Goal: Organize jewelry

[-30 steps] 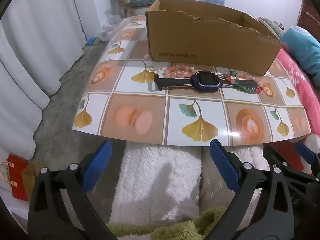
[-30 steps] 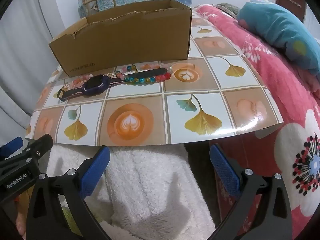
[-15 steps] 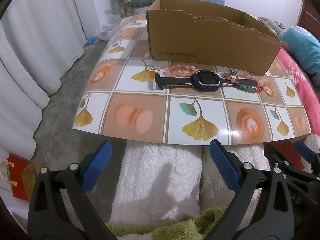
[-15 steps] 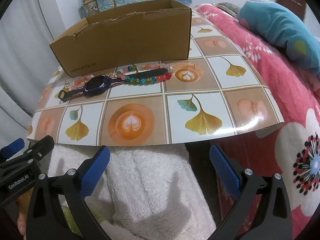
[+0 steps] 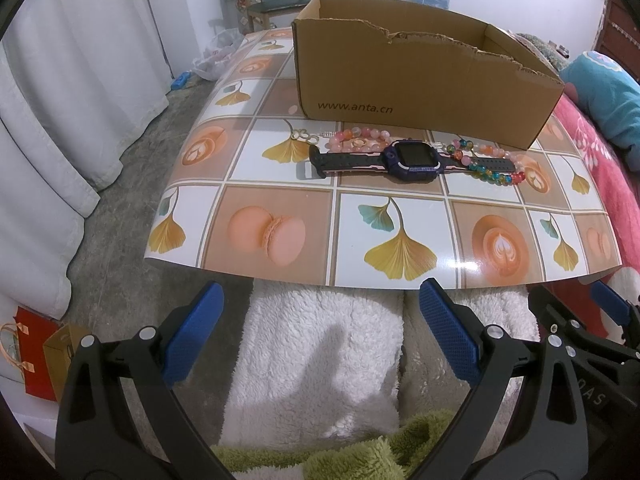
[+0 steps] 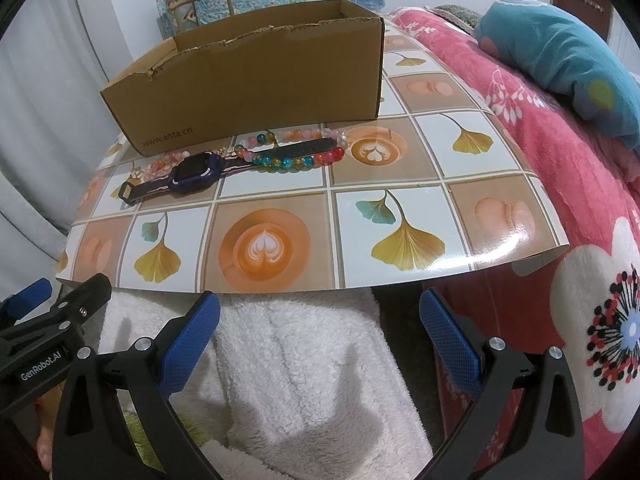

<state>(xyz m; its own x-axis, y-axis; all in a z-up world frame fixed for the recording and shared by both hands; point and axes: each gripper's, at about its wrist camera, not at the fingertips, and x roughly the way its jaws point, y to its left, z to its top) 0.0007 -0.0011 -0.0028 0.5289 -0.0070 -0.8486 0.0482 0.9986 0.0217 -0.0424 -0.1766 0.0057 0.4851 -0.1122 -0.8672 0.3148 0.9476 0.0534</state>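
Note:
A purple smartwatch (image 5: 412,159) (image 6: 195,170) lies flat on the patterned tabletop (image 5: 280,232) (image 6: 400,216), in front of an open cardboard box (image 5: 420,92) (image 6: 256,92). A pink bead bracelet (image 5: 356,136) (image 6: 166,162) lies behind its left strap. A multicoloured bead bracelet (image 5: 494,174) (image 6: 298,160) loops around its right strap. A small gold trinket (image 5: 303,135) sits left of the pink beads. My left gripper (image 5: 320,340) is open, held short of the table's near edge. My right gripper (image 6: 318,336) is open too, also short of the edge, empty.
White fluffy fabric (image 5: 320,360) lies under both grippers. White curtains (image 5: 60,100) hang on the left over a grey floor. A red floral blanket (image 6: 560,160) and a teal cushion (image 6: 560,40) lie to the right. A red gift bag (image 5: 32,356) stands at lower left.
Both grippers have edged slightly forward toward the table, so the table and jewelry sit a little lower and nearer in both views. Both stay open; the jewelry has not moved.

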